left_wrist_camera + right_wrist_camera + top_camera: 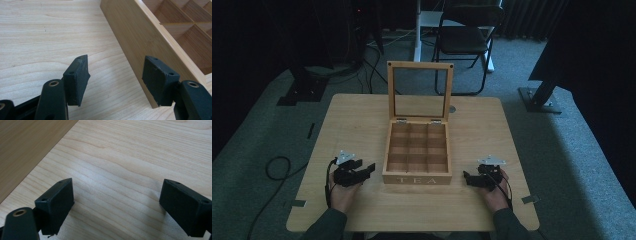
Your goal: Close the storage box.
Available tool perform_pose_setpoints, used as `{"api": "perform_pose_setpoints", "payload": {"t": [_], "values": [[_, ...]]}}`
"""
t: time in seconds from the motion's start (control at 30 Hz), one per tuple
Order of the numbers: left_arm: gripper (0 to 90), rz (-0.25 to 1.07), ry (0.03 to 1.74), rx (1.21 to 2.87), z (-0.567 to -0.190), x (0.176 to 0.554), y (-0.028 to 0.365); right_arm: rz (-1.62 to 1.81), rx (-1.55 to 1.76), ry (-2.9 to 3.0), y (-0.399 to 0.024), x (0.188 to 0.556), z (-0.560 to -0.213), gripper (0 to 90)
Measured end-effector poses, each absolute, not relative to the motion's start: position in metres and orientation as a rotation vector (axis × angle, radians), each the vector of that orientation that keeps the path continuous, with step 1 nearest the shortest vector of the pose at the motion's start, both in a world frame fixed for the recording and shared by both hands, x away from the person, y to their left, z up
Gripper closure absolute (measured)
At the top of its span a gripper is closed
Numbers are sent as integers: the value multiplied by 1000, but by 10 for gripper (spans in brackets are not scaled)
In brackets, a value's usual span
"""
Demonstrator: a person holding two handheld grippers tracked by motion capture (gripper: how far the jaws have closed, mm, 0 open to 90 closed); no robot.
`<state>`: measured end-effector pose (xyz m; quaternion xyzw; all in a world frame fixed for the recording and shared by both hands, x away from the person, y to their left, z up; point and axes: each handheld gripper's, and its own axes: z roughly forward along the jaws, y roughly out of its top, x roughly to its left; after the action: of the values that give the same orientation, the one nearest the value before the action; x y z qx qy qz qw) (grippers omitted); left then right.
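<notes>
A wooden tea box (417,179) marked TEA stands at the table's middle, its glass-paned lid (419,90) upright and its several compartments empty. My left gripper (364,166) rests on the table just left of the box, open, with nothing between its jaws. In the left gripper view the left gripper (116,62) points at the box's side wall (140,32), near its front corner. My right gripper (472,175) lies right of the box, also open. The right gripper view has the right gripper (117,183) over bare tabletop, with the box wall (25,145) at the upper left.
The light wooden table (352,120) stands on grey carpet. A small round disc (452,108) lies on the table behind the box's right side. A folding chair (467,35) and dark stand bases (539,97) are beyond the table. A cable (277,167) loops on the floor at left.
</notes>
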<state>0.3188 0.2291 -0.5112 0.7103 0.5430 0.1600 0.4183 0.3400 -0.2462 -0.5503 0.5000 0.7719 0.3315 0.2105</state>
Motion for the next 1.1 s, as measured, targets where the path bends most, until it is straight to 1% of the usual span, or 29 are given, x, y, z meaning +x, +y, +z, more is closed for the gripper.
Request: {"api": "perform_pose_setpoints", "payload": {"t": [0.33,0.53,0.67,0.83,0.97,1.1], "values": [[384,403,1377,1762,-510,319,234,921,1389,2146,-246,340,-550,118],[384,371,1351,1763,-506,320,232,922,1389,2146,-246,340,-550,118],[384,357,1334,1755,-498,321,232,922,1389,2146,-246,340,-550,118],[384,371,1292,1775,-484,326,234,922,1390,2146,-246,340,-550,119],[380,378,1252,1805,-479,328,232,922,1389,2145,-246,340,-550,118],[380,379,1247,1804,-475,332,232,920,1392,2142,-246,341,-550,118]]}}
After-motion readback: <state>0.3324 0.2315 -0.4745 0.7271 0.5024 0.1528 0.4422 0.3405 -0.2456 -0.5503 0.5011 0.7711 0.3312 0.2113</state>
